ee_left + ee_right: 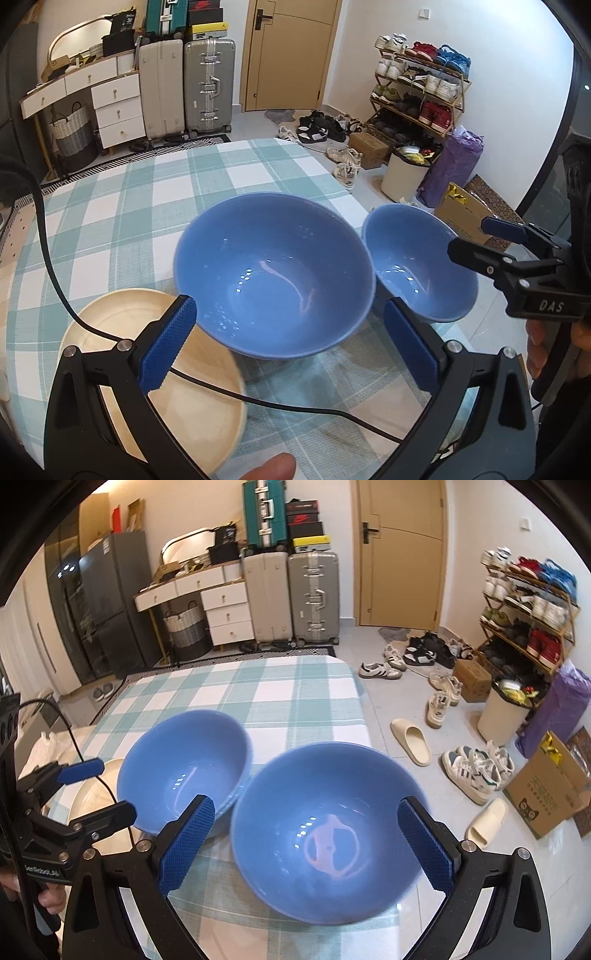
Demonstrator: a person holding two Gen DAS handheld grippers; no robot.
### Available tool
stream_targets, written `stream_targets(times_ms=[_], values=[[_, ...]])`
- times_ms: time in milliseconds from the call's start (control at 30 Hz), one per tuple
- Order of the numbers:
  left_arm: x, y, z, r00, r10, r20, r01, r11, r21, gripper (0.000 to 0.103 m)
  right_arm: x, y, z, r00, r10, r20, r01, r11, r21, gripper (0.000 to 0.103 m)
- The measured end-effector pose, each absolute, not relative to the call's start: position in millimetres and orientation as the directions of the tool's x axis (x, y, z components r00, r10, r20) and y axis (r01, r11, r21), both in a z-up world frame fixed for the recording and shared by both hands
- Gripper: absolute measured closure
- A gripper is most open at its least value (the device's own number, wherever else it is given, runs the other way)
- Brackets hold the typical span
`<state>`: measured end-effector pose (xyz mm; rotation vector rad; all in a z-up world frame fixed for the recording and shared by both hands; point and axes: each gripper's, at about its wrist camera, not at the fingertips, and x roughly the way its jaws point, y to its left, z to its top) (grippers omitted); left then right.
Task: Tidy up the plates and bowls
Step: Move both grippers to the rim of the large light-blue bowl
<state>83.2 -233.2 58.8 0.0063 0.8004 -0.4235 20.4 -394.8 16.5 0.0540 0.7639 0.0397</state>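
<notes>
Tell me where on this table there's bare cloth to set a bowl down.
The far half of the checked tablecloth beyond both bowls is bare, out to its far edge. Nearer, it is crowded: left blue bowl, right blue bowl and cream plate sit close together, with a black cable across the cloth.

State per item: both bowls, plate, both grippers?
Left bowl: upright, empty, on table.
Right bowl: upright, empty, beside left bowl.
Plate: flat, empty, cable across it.
Left gripper: open, at left bowl.
Right gripper: open, at right bowl.
</notes>
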Motion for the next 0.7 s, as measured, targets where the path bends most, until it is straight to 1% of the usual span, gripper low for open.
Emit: stream_targets(times_ms=[200,233,300,433,533,633,700], values=[[67.4,-251.4,60.9,0.585,-0.418,-0.696,0.417,0.89,-0.184,0.003,8.0,-423.2,14.4,0.724,0.035,-0.689,0.042,0.995,0.094,0.002],[65.2,-254.5,61.4,0.577,-0.428,-0.696,0.427,0.884,-0.19,0.004,5.3,-426.5,14.0,0.726,0.033,-0.687,0.047,0.994,0.097,0.002],[61.3,-260.7,62.8,0.562,-0.448,-0.695,0.444,0.872,-0.204,0.009,-0.2,-431.9,13.5,0.729,0.029,-0.684,0.055,0.993,0.1,0.002],[51.1,-272.6,65.7,0.533,-0.492,-0.689,0.49,0.843,-0.223,0.009,-7.2,-440.0,11.0,0.726,0.02,-0.688,0.068,0.993,0.1,0.002],[43.8,-280.2,66.5,0.51,-0.519,-0.686,0.517,0.822,-0.238,0.011,-9.8,-444.0,8.8,0.718,0.004,-0.696,0.085,0.992,0.094,0.002],[39.6,-288.1,64.0,0.479,-0.541,-0.691,0.535,0.805,-0.259,0.016,-13.9,-446.9,6.8,0.718,-0.005,-0.696,0.095,0.991,0.09,0.002],[37.1,-293.6,62.3,0.467,-0.548,-0.693,0.543,0.797,-0.264,0.021,-15.4,-448.8,4.8,0.717,-0.009,-0.697,0.1,0.991,0.09,0.002]])
